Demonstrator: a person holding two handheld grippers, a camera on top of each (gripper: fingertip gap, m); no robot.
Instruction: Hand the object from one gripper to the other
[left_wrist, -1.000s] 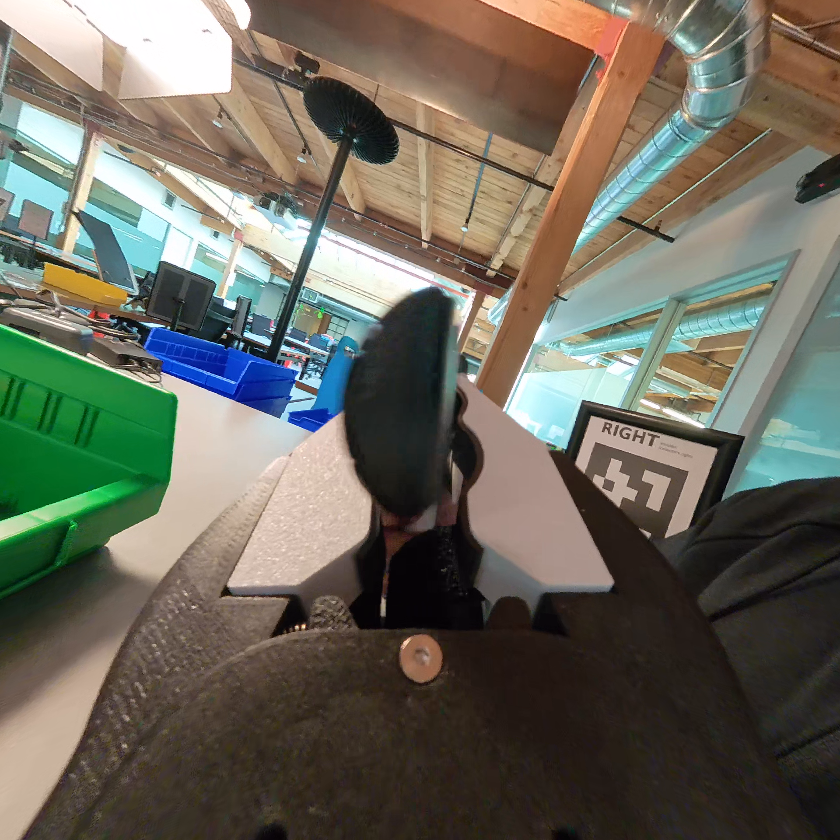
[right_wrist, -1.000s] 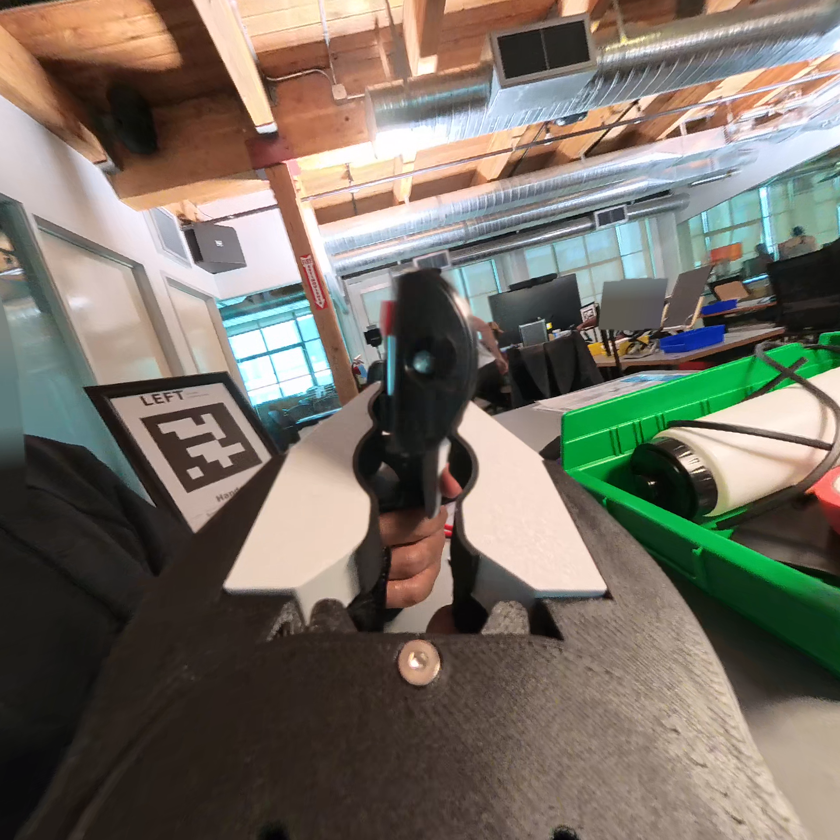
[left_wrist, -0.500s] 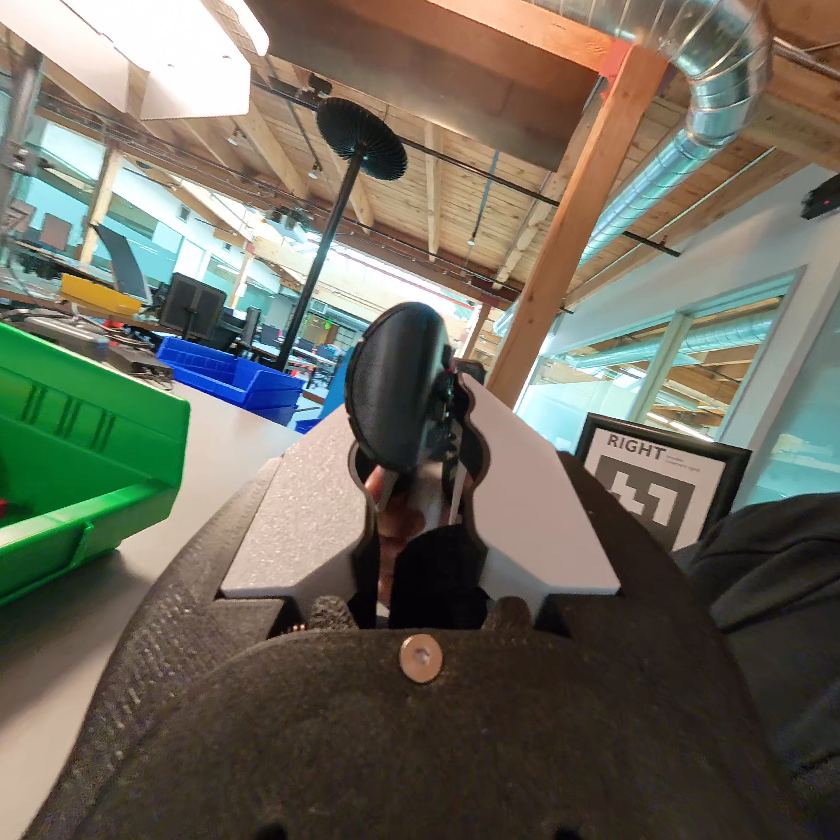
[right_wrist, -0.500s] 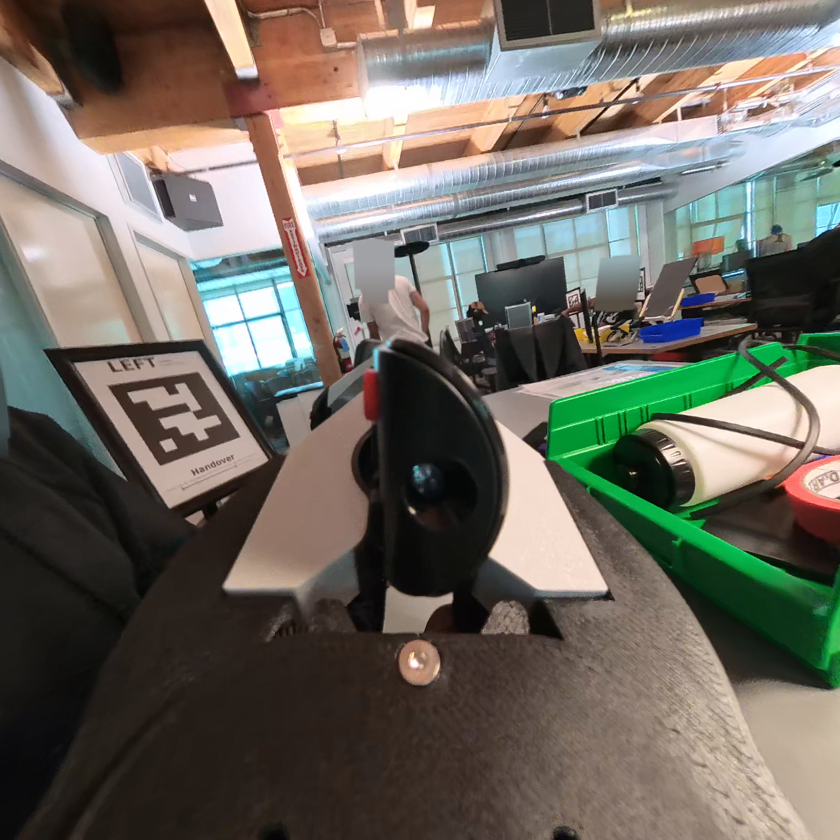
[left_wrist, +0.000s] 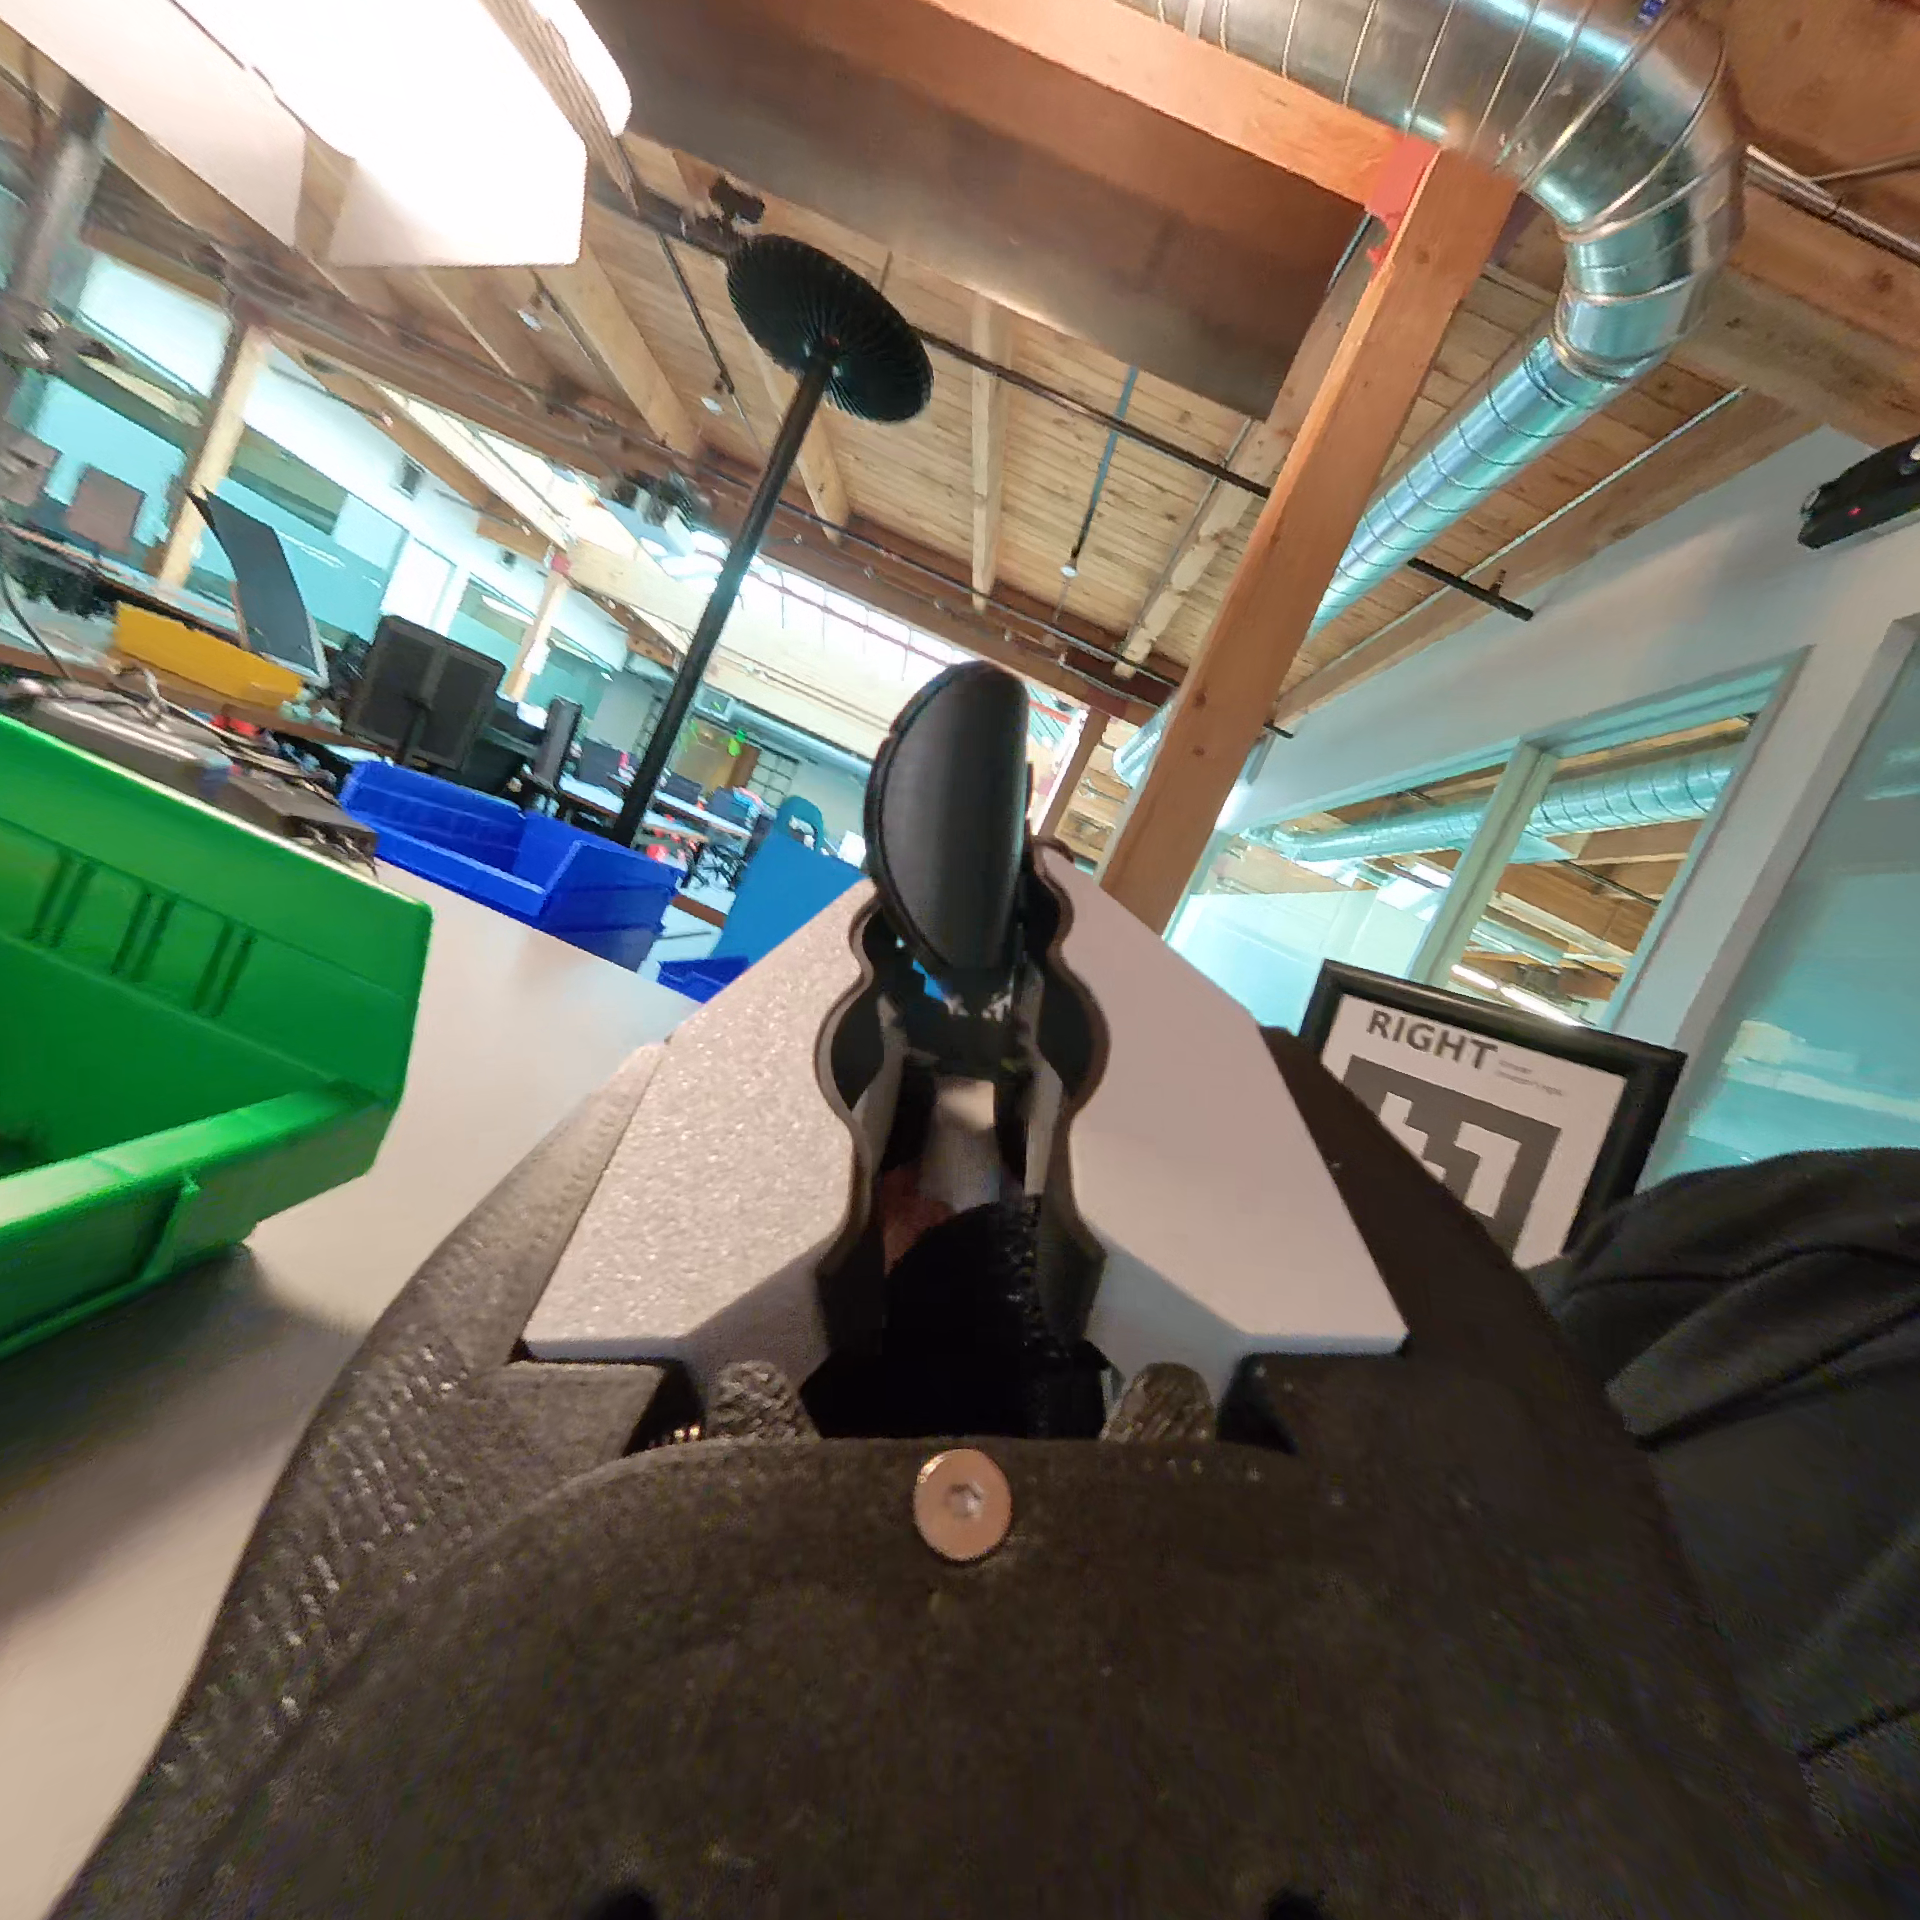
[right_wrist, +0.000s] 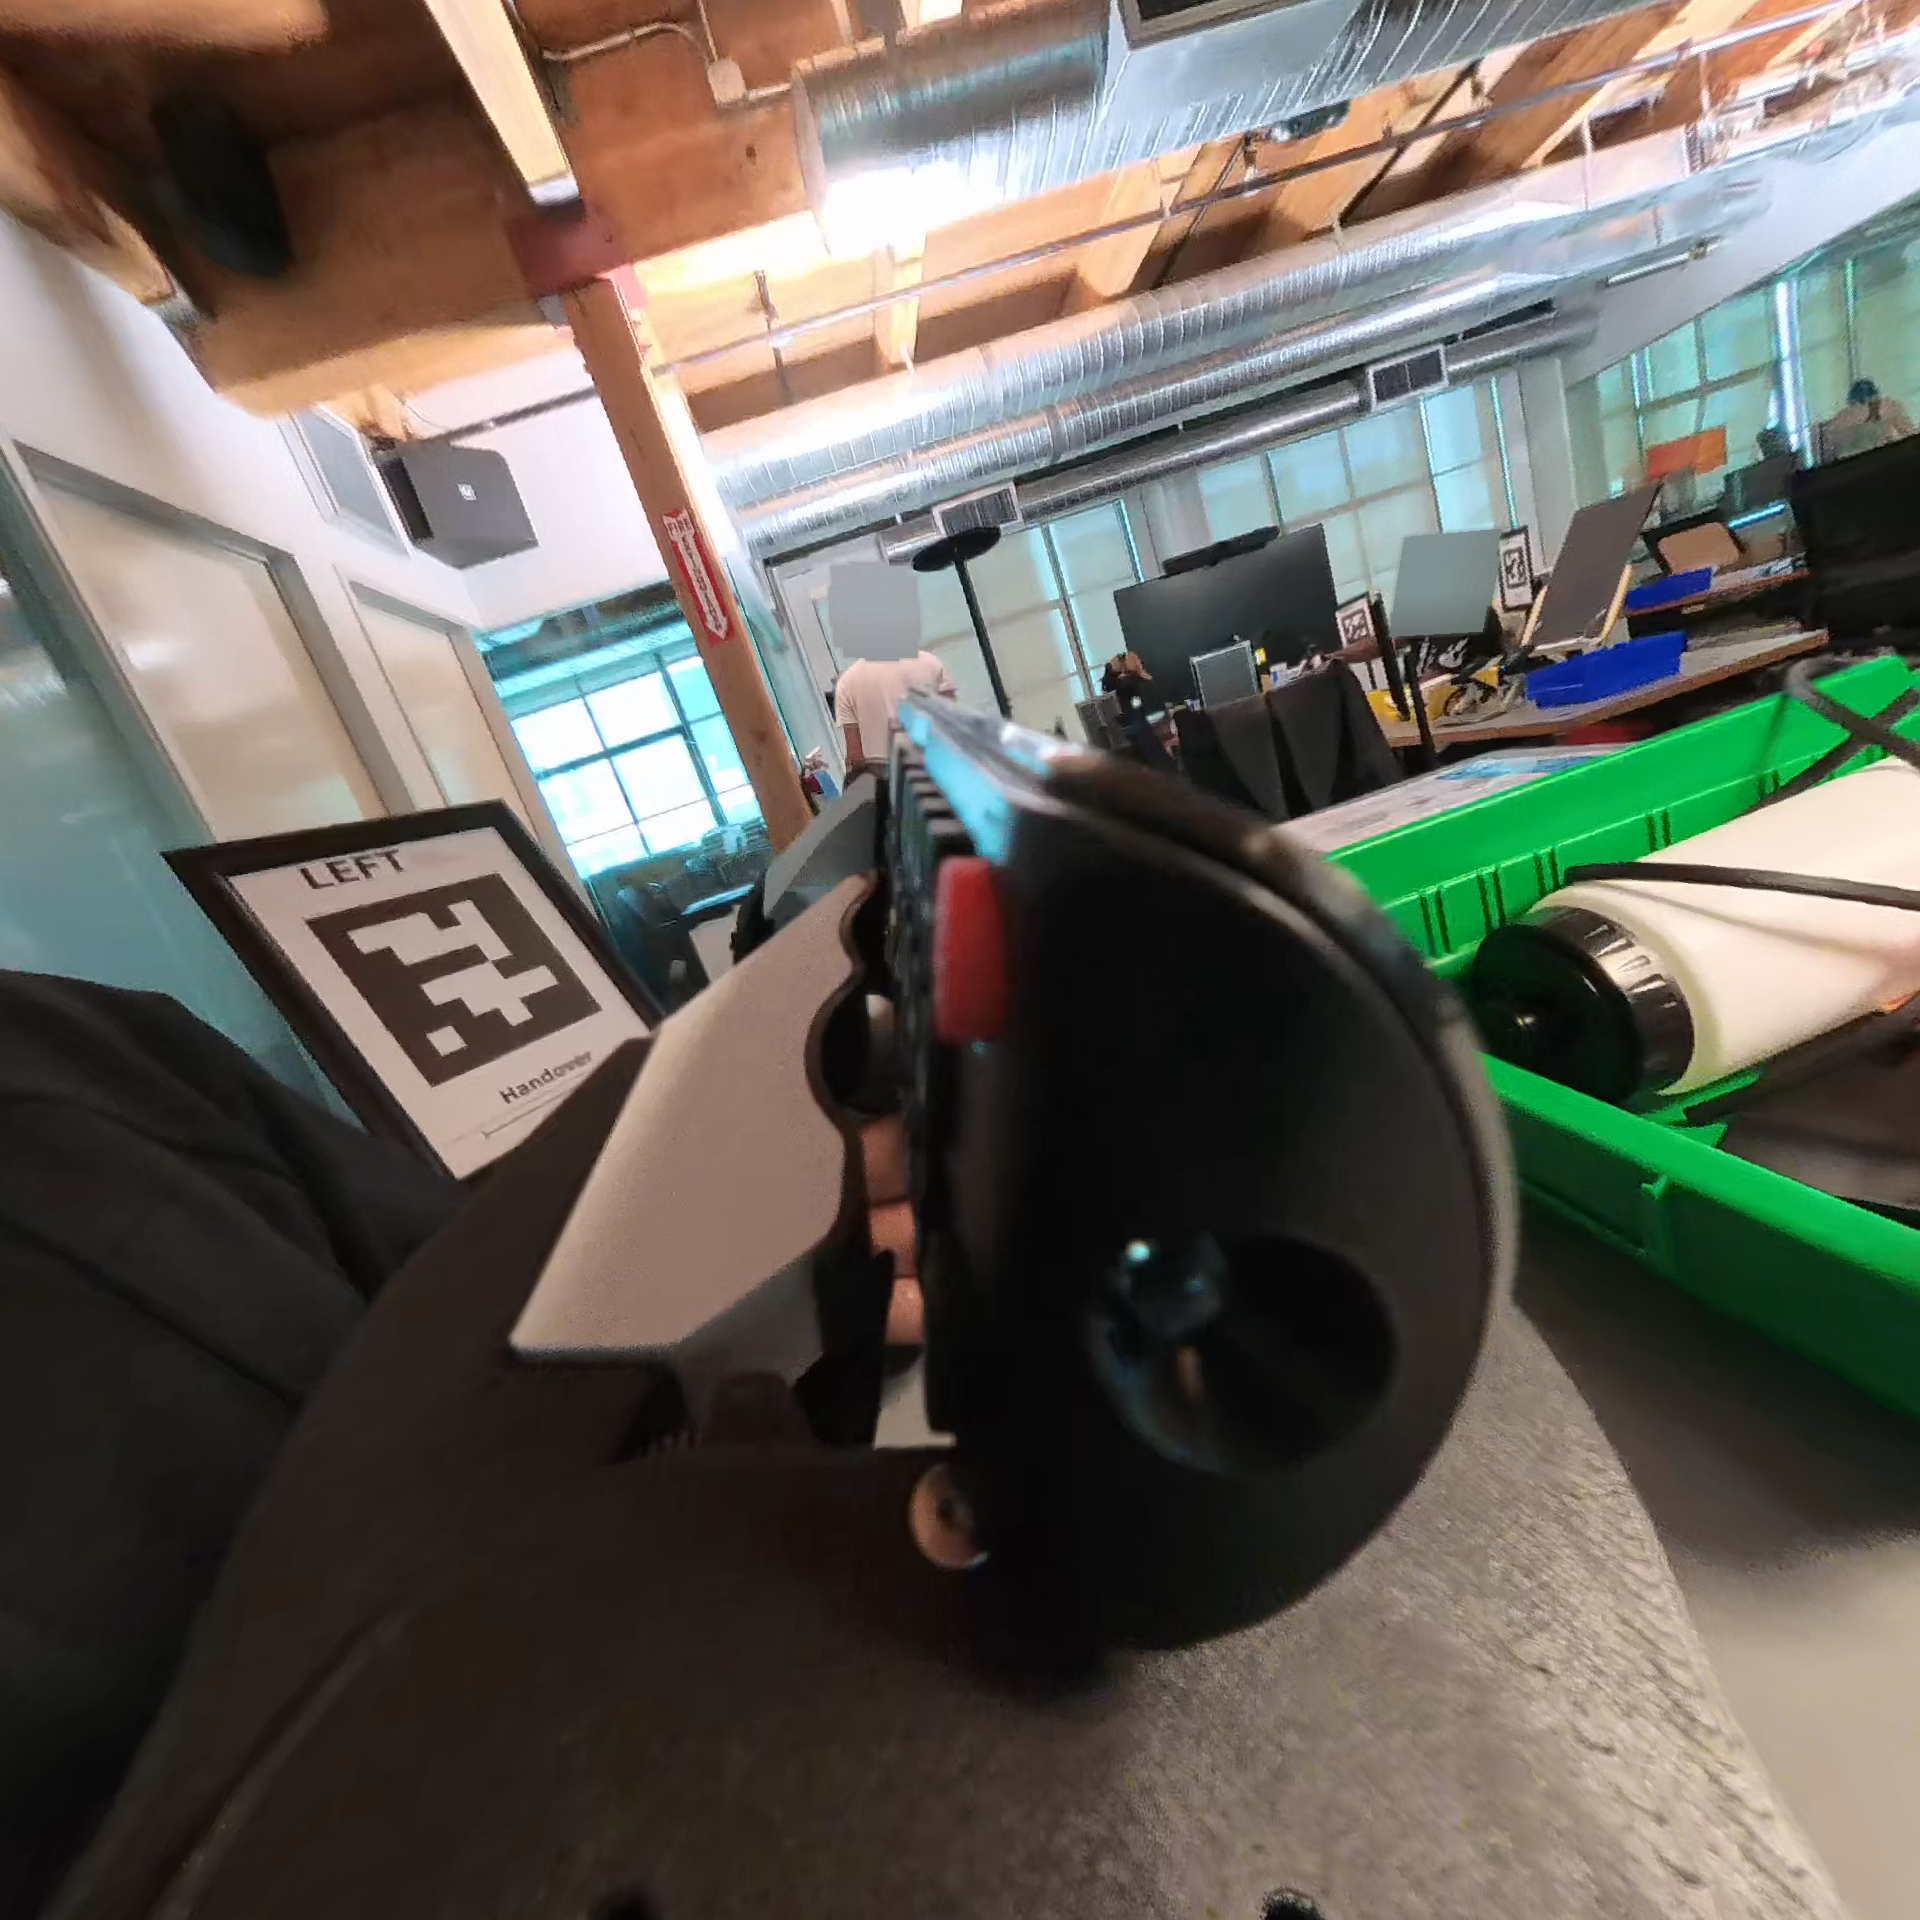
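Note:
A black tool with a round disc-shaped body, a red button and a blue strip (right_wrist: 1226, 1247) fills the middle of the right wrist view, tilted very close to the camera. It lies in the jaw gap of my right gripper (right_wrist: 956, 842), against the left finger (right_wrist: 707, 1143); the right finger is hidden behind it. In the left wrist view the same tool (left_wrist: 951, 821) stands almost edge-on between the tips of my left gripper (left_wrist: 951, 904), whose jaws are narrow around it. The two grippers face each other. A hand (right_wrist: 894, 1195) shows behind the tool.
A green bin (right_wrist: 1662, 1195) holding a white bottle (right_wrist: 1714, 956) and a black cable sits on the grey table (right_wrist: 1714, 1558); the bin also shows in the left wrist view (left_wrist: 156, 1039). Framed marker cards (left_wrist: 1475, 1122) (right_wrist: 436, 987) and dark sleeves (left_wrist: 1714, 1299) stand close by. The tips of both grippers are at nearly the same place.
The tool has tipped toward the right camera and looks much larger there. In the left wrist view it has shrunk and turned edge-on at the fingertips. Neither jaw gap has visibly changed.

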